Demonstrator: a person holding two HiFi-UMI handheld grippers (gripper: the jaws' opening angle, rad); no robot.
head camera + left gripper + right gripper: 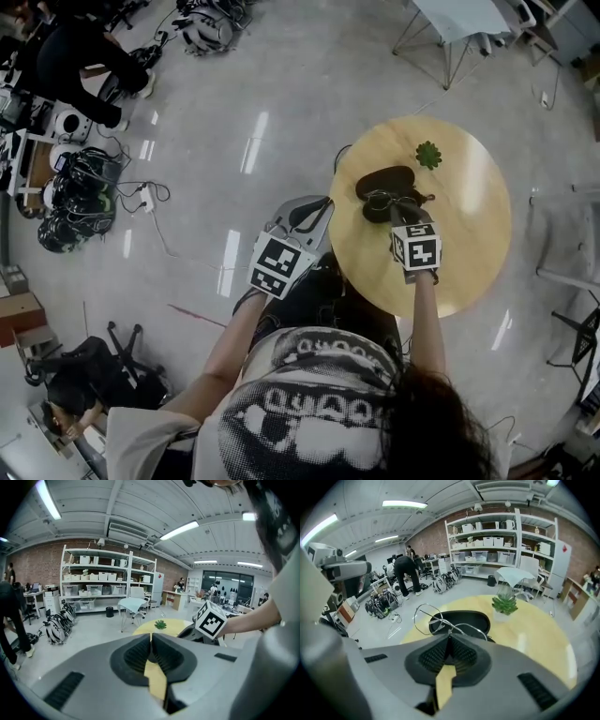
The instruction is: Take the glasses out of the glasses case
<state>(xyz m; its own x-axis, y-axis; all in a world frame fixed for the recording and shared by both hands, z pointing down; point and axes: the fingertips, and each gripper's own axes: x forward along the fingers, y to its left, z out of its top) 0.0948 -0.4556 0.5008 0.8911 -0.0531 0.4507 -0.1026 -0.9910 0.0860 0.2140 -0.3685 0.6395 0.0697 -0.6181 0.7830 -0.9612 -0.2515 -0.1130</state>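
A thin wire-framed pair of glasses (423,618) hangs just above the open black glasses case (469,619), pinched at the bridge by my right gripper (450,635), which is shut on it. In the head view the right gripper (394,212) is over the case (387,177) on the round wooden table (469,234), and the glasses (379,200) show as a thin ring at its tip. My left gripper (310,214) hovers off the table's left edge. In the left gripper view its jaws (151,637) meet with nothing between them.
A small green potted plant (428,155) stands on the table behind the case, also in the right gripper view (505,604). Chairs, cables and helmets lie on the floor at the left (75,197). A person works far left. Shelving lines the brick wall (98,583).
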